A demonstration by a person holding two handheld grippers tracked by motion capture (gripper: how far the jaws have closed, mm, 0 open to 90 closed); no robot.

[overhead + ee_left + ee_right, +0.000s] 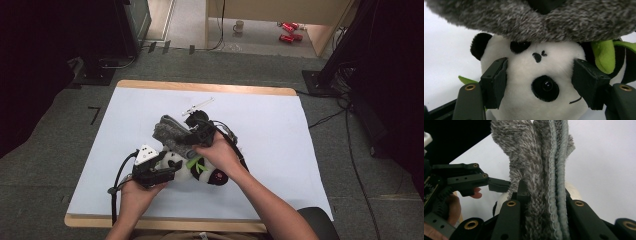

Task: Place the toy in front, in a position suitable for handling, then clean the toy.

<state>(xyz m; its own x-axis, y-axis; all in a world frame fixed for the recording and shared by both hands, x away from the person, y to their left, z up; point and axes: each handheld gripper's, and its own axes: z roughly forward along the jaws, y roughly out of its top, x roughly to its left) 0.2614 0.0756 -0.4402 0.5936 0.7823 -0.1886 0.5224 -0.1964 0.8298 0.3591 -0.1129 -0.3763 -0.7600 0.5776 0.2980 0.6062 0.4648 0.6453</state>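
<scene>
Panda plush (192,170) lies on its side near the front middle of the white surface (280,145), a black-and-white toy with green leaf-shaped bits at its neck. In the left gripper view its head (534,85) is upside down between the two black jaws of the left claw (539,83), and both pads press against the white fur on either side of the face, so this claw is grasping the panda's head (the jaws stand wide because the head is wide). From above, the left claw (167,172) comes in from the lower left, held by the person's left hand (140,192), with a grey three-cornered plate on top of it.

A grey fuzzy sock (172,132) hangs over and just behind the panda, touching the top of its head in the left gripper view, where the grey fabric (529,20) covers the upper part of the picture. The right claw (541,195) is clenched on this sock: in the right gripper view the knit cloth (534,165), with its paler ribbed edge, rises straight out from between the closed jaws. The person's right hand (220,152) holds that claw above the panda's body, reaching across from the lower right.

A small white stick-like item (198,106) lies on the surface farther back, apart from the toys
</scene>
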